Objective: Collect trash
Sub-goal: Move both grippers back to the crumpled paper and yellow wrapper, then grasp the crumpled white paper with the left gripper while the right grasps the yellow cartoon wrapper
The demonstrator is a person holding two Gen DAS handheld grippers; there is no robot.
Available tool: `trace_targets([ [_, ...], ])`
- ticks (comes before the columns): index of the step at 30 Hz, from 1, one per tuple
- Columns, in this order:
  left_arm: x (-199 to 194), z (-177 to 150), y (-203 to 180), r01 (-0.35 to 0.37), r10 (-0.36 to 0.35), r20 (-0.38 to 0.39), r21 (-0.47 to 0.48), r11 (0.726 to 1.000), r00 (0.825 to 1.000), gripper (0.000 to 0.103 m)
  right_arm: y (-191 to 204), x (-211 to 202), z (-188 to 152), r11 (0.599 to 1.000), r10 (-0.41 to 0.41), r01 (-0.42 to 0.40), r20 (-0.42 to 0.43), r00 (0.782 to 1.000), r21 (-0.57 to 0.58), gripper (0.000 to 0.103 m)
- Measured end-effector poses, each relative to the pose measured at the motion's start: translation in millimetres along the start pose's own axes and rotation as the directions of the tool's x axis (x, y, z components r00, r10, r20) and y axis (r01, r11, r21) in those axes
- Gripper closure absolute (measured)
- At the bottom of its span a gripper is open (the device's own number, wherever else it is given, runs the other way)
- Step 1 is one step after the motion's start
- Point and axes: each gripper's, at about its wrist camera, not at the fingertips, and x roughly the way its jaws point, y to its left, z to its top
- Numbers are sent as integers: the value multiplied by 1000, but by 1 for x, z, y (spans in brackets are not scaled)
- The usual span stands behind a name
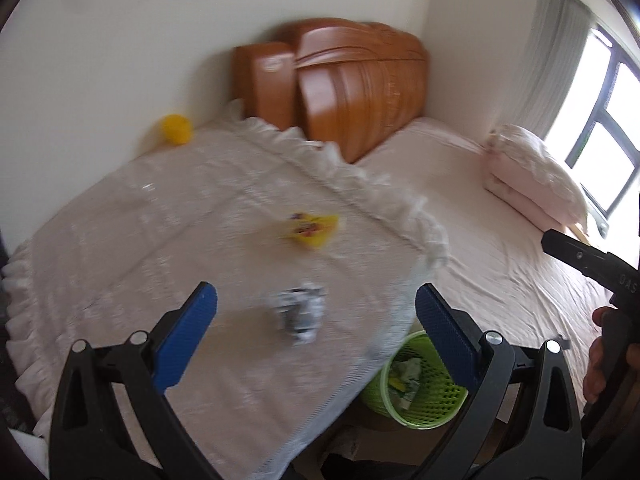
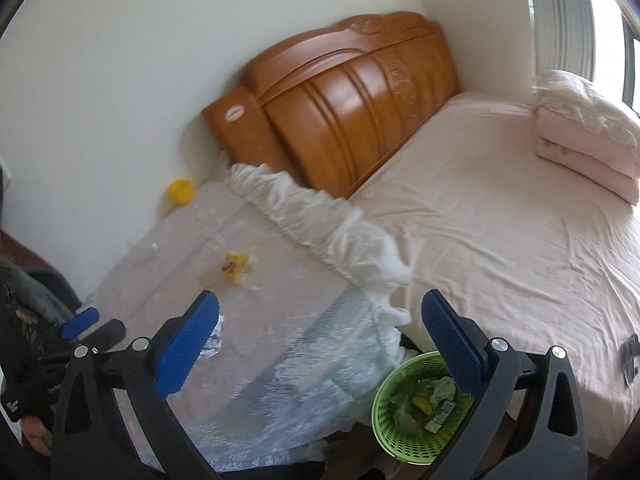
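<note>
A crumpled silver-and-white wrapper (image 1: 300,314) lies on the lace-covered table (image 1: 160,220), just beyond my left gripper (image 1: 316,300), which is open and empty. Farther back on the same cloth sits a yellow snack wrapper (image 1: 314,228) (image 2: 238,266). My right gripper (image 2: 320,308) is also open with nothing between its blue pads, above the table's near corner. Its left finger hides most of the silver wrapper (image 2: 212,344). A green mesh basket (image 1: 416,384) (image 2: 416,412) holding several pieces of trash stands on the floor between table and bed.
A bed with a pink sheet (image 2: 500,240), folded pink bedding (image 2: 584,136) and a wooden headboard (image 2: 352,112) fills the right side. A yellow cup (image 1: 176,128) (image 2: 182,191) stands at the table's far edge by the wall. A hand (image 1: 600,360) shows at the right.
</note>
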Motion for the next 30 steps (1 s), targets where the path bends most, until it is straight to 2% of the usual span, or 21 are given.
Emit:
trace_targets([
  [4,5,-6,23,-21,20,-31,-38,999,999,8,13,11,0,1000,22,-22,-24,999,-11,2],
  [13,29,-20,22,16,-19,-107,-32,999,994,8,21,14,-3,1000,9,-10,-45,999,-17,2],
  [16,51,-23,16,55,-58,-133,-22,998,989,8,17,16,-7,1000,-4,4,-63,998,-2,2],
  [21,110,-31,6,9,-5,-210,22,1000,978,9,14,22,-15,1000,-26,26,-98,995,2,2],
  [24,134,-33,5,6,3,-247,37,999,969,17,16,29,-19,999,-41,41,-116,992,-7,2],
  [26,147,-34,9,12,-6,-269,18,1000,963,28,17,35,-21,999,-42,41,-130,991,-8,2],
  [28,156,-33,15,16,-20,-285,-16,1000,958,47,20,42,-23,999,-41,39,-143,989,-17,2],
  [30,159,-31,21,27,-41,-289,-51,998,956,55,24,49,-22,999,-43,38,-152,987,-34,2],
])
